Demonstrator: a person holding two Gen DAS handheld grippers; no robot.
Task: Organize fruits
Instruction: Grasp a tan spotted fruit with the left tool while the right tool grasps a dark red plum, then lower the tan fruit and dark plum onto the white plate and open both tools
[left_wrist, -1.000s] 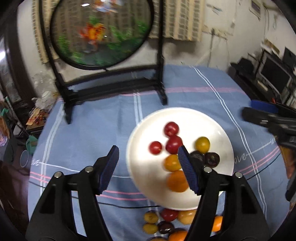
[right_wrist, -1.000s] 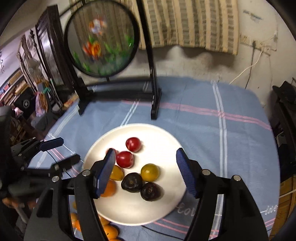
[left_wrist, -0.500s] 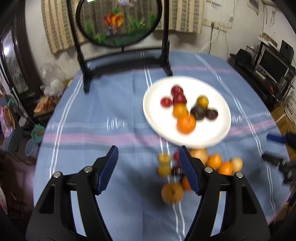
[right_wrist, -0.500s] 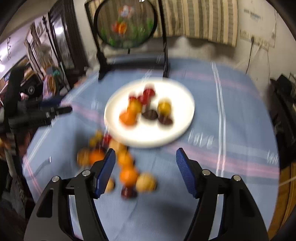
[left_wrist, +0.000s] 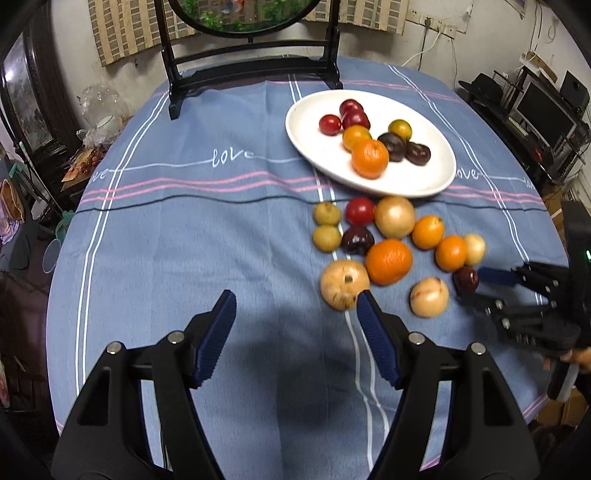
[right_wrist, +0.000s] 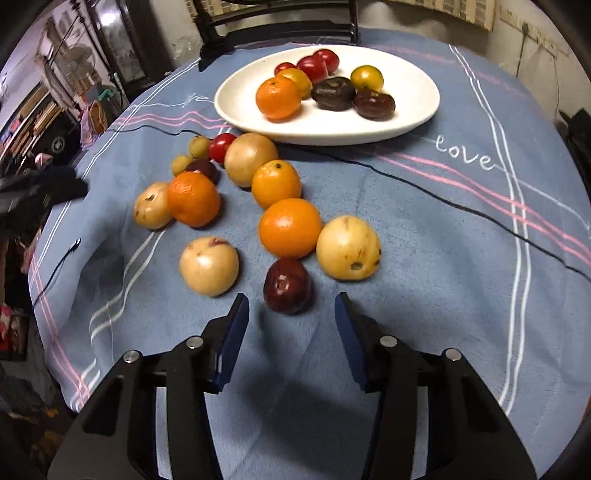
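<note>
A white plate (left_wrist: 436, 177) (right_wrist: 406, 99) at the back of the blue cloth holds several fruits: red tomatoes, an orange (left_wrist: 369, 158), dark plums. In front of it lies a loose cluster of oranges, tan round fruits and small ones. My right gripper (right_wrist: 291, 301) points down at a dark red plum (right_wrist: 287, 285) (left_wrist: 466, 279). Its jaws are closing, with the plum just at the fingertips and the pads clear of it. My left gripper (left_wrist: 295, 299) stands open over bare cloth. A tan fruit (left_wrist: 344, 283) lies just beside its right fingertip.
A black wooden stand (left_wrist: 255, 70) with a round screen rises behind the plate. A thin black cable (right_wrist: 406, 181) crosses the cloth in front of the plate. The round table's edge drops off to cluttered floor on the left and shelves with monitors (left_wrist: 543, 110) on the right.
Both grippers have drawn back from over the plate to the near side of the table and sunk lower. The loose fruit cluster has come into view. The right jaws stand narrower.
</note>
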